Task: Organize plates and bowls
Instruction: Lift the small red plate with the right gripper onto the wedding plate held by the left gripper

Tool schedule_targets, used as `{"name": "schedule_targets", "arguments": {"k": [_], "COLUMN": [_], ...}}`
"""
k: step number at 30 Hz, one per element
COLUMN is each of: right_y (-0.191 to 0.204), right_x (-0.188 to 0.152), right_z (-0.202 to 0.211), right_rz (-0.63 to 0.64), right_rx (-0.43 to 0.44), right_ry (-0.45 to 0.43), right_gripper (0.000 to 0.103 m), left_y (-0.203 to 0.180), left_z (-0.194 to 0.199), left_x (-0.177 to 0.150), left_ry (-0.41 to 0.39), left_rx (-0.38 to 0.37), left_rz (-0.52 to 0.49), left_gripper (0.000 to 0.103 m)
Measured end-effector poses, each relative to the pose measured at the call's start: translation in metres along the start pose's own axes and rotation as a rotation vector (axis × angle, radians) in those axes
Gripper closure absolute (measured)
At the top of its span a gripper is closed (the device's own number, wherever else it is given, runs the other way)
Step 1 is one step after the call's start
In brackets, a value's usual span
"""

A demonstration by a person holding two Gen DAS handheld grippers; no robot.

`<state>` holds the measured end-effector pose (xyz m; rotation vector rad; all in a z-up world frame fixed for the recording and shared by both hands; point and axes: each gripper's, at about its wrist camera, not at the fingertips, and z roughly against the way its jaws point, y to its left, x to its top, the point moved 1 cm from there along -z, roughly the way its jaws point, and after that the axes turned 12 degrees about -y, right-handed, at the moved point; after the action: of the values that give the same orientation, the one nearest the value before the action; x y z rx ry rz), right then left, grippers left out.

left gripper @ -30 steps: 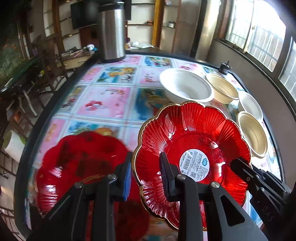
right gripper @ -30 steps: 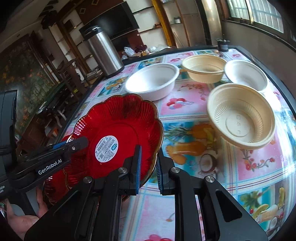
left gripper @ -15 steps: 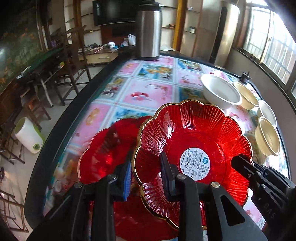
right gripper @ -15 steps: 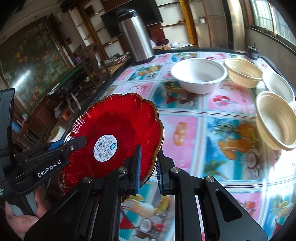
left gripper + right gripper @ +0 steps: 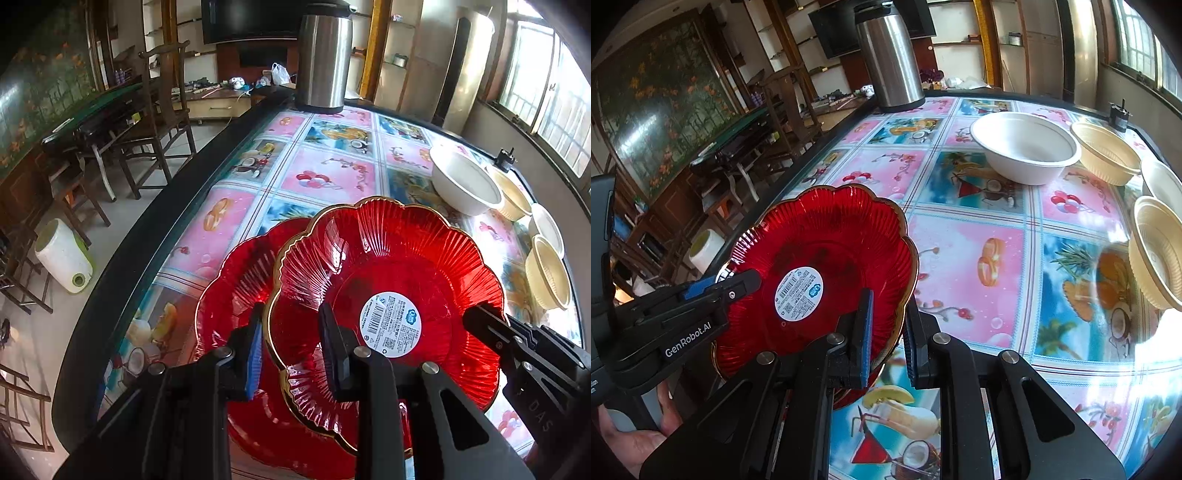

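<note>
Your left wrist camera sits just behind the left gripper point(image 5: 291, 347), looking steeply down along its fingers; the red plate point(image 5: 388, 291) fills the lower half, very near the lens. The table point(image 5: 325, 173) runs away toward 12 o'clock, ending at the steel flask point(image 5: 323, 62).

Your right wrist camera rides just behind the right gripper point(image 5: 888, 328) at a similar downward tilt. It sees the same plate at 9 o'clock and the flask at 12 o'clock.

Both views share the plate, the flask, the white bowl point(image 5: 465, 182) near 2 o'clock and the patterned tabletop. Each camera also catches the other gripper at its frame edge.
</note>
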<state>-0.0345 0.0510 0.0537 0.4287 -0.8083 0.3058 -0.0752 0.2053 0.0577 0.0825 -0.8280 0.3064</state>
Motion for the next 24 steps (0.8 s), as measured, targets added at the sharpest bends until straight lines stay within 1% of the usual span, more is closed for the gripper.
{"name": "schedule_targets", "arguments": {"k": [5,8,10,15,17,19,20,22,24], "right_y": [0.006,0.01,0.011,0.021,0.025,0.03,0.032,0.038,0.038], "right_x": [-0.004,-0.007,-0.007,-0.005,-0.007,-0.011,-0.012,-0.013,-0.012], "right_z": [-0.009,-0.021,-0.029,-0.038,-0.042,-0.048,-0.049,-0.05,-0.051], "right_rz": [0.016,0.031,0.041,0.096,0.117,0.143,0.159,0.198,0.201], "right_rx": [-0.006,-0.011,-0.014,-0.036,-0.035,-0.04,-0.052,-0.075,-0.074], "right_ry": [0.029,0.061,0.077,0.102,0.121,0.142,0.138,0.133,0.139], "right_gripper": [0.087,0.086,0.086,0.085,0.081,0.077,0.076,0.073,0.073], "left_y": [0.004,0.007,0.01,0.014,0.014,0.015,0.015,0.015,0.015], "left_z": [-0.009,-0.016,-0.018,-0.022,-0.025,-0.029,-0.029,-0.029,-0.028], "left_x": [-0.005,-0.008,-0.011,-0.015,-0.017,-0.019,-0.02,-0.02,-0.02], "left_ry": [0.021,0.029,0.04,0.05,0.058,0.07,0.073,0.071,0.074], "left_rx": [0.023,0.046,0.049,0.066,0.091,0.086,0.086,0.082,0.066], "left_rz": [-0.012,-0.026,-0.023,-0.034,-0.054,-0.051,-0.049,-0.049,-0.045], "left_gripper": [0.076,0.076,0.076,0.074,0.074,0.073,0.073,0.068,0.064]}}
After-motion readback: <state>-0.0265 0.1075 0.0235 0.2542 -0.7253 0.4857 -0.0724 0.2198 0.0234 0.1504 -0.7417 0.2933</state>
